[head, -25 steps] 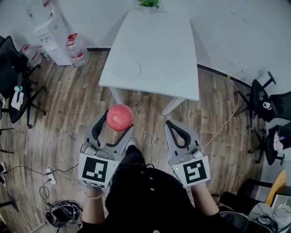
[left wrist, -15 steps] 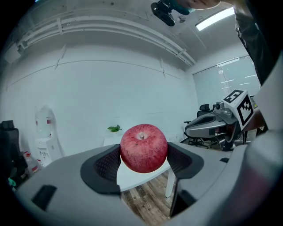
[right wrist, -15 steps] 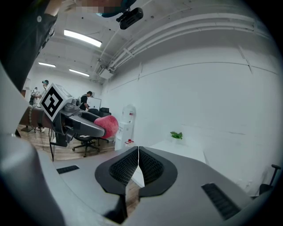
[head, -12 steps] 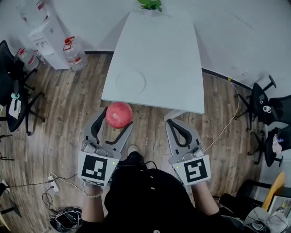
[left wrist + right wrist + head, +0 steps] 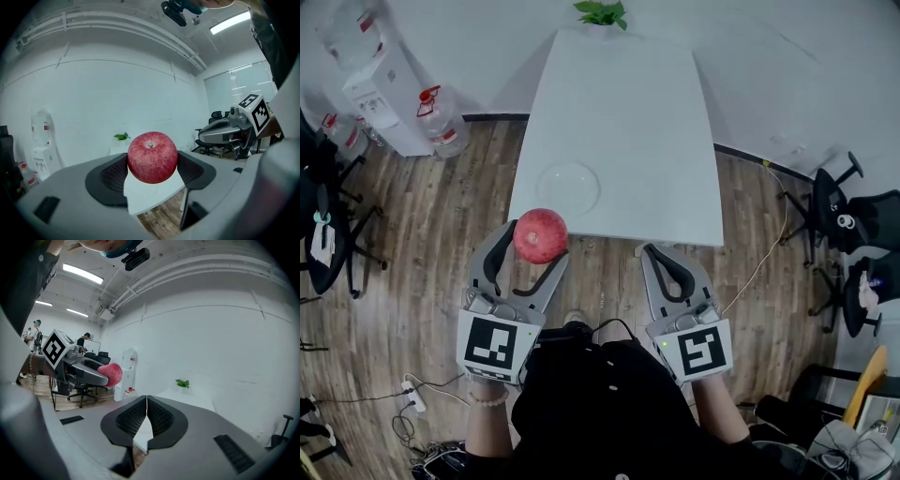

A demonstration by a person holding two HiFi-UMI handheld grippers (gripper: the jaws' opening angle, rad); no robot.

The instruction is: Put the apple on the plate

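A red apple [image 5: 540,234] sits clamped between the dark pads of my left gripper [image 5: 530,251], held above the wooden floor just short of the white table's near edge. In the left gripper view the apple [image 5: 152,157] fills the gap between the jaws, stem up. A white plate [image 5: 569,185] lies on the table near its front left corner, just beyond the apple. My right gripper [image 5: 662,270] hangs to the right, jaws pressed together with nothing in them [image 5: 146,416]. From there the apple [image 5: 111,374] shows at the left.
The white table [image 5: 628,122] stretches away ahead, with a small green plant [image 5: 601,13] at its far end. Water bottles and a dispenser [image 5: 389,89] stand at the left wall. Office chairs [image 5: 848,220] and cables occupy the right side; another chair [image 5: 323,225] is at the left.
Both grippers have moved forward toward the table; the apple, still held by the left gripper, is now close to the table's near edge and the plate.
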